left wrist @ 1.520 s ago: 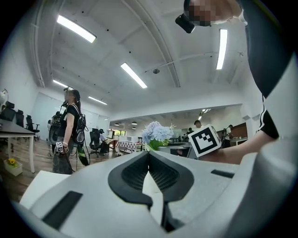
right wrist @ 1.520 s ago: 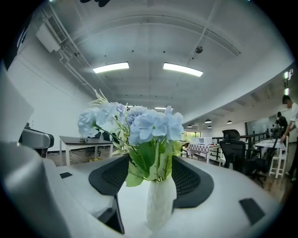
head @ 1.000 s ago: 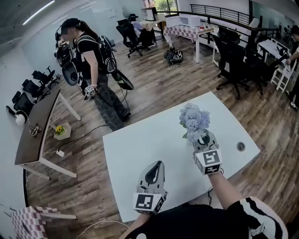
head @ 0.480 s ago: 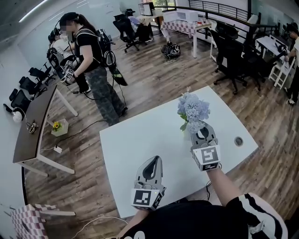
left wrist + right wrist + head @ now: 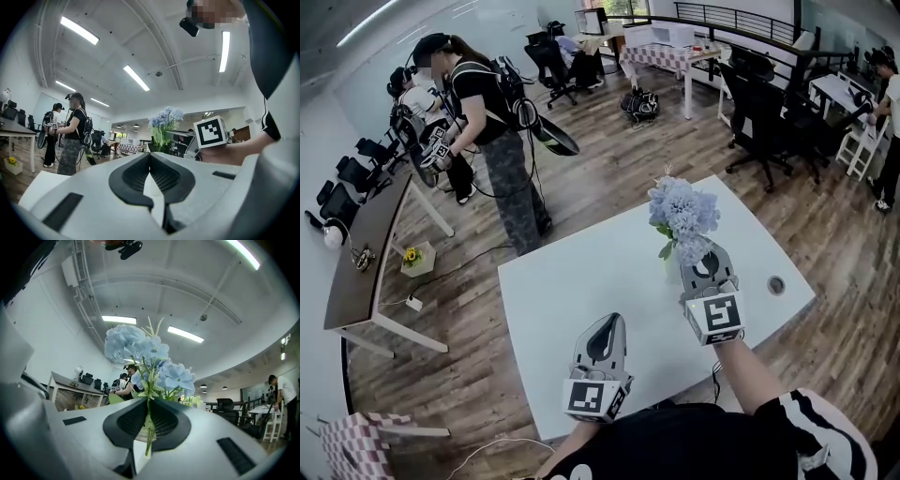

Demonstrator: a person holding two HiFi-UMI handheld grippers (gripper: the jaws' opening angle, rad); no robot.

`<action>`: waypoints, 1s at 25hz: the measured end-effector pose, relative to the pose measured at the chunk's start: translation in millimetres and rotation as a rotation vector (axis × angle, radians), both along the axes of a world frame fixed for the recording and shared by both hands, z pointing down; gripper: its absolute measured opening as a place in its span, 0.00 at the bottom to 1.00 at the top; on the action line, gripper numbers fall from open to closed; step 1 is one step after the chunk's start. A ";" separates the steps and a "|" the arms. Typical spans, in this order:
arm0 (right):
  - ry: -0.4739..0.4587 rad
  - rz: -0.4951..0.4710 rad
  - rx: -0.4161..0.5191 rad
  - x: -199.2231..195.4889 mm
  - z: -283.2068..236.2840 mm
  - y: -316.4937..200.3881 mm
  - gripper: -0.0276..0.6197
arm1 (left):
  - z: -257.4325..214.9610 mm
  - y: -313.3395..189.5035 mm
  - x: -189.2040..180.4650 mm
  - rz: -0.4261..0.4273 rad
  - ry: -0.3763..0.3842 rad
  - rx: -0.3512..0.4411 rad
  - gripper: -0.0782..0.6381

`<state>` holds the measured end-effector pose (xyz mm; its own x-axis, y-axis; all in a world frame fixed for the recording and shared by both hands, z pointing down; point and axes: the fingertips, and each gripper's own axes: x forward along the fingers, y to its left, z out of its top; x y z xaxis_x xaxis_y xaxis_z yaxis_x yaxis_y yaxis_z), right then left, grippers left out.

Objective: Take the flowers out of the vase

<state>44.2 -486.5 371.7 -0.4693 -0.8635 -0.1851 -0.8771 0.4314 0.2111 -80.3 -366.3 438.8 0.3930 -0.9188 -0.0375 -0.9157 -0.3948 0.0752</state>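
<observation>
A bunch of pale blue flowers (image 5: 682, 211) with green stems stands above the far right part of the white table (image 5: 581, 281). My right gripper (image 5: 705, 251) is shut on the stems just under the blooms. In the right gripper view the stems (image 5: 148, 427) run down between the closed pads, and the blooms (image 5: 145, 357) rise above them. Just left of the jaws, a sliver of the pale vase (image 5: 673, 272) shows, mostly hidden. My left gripper (image 5: 607, 328) rests low over the table's near side, tips together and empty. From the left gripper view, the flowers (image 5: 165, 119) appear ahead.
A round cable hole (image 5: 776, 284) sits at the table's right edge. A person with a backpack (image 5: 487, 122) stands on the wooden floor beyond the table, beside a dark desk (image 5: 366, 253). Black office chairs (image 5: 759, 103) stand at the back right.
My right gripper has risen with the flowers, which now sit higher over the table. The left gripper stayed where it was. The person in the background stepped a little to the left.
</observation>
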 end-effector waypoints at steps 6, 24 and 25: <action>-0.007 -0.009 0.027 3.0 -20.9 8.0 0.09 | 2.9 2.3 -0.3 -0.009 0.000 -0.037 0.12; -0.055 -0.005 0.077 13.1 -75.4 27.9 0.09 | 0.2 2.4 -1.0 0.001 0.017 -0.027 0.12; -0.047 -0.005 0.083 13.4 -78.5 29.0 0.09 | -0.3 2.2 -0.1 0.000 0.019 -0.030 0.12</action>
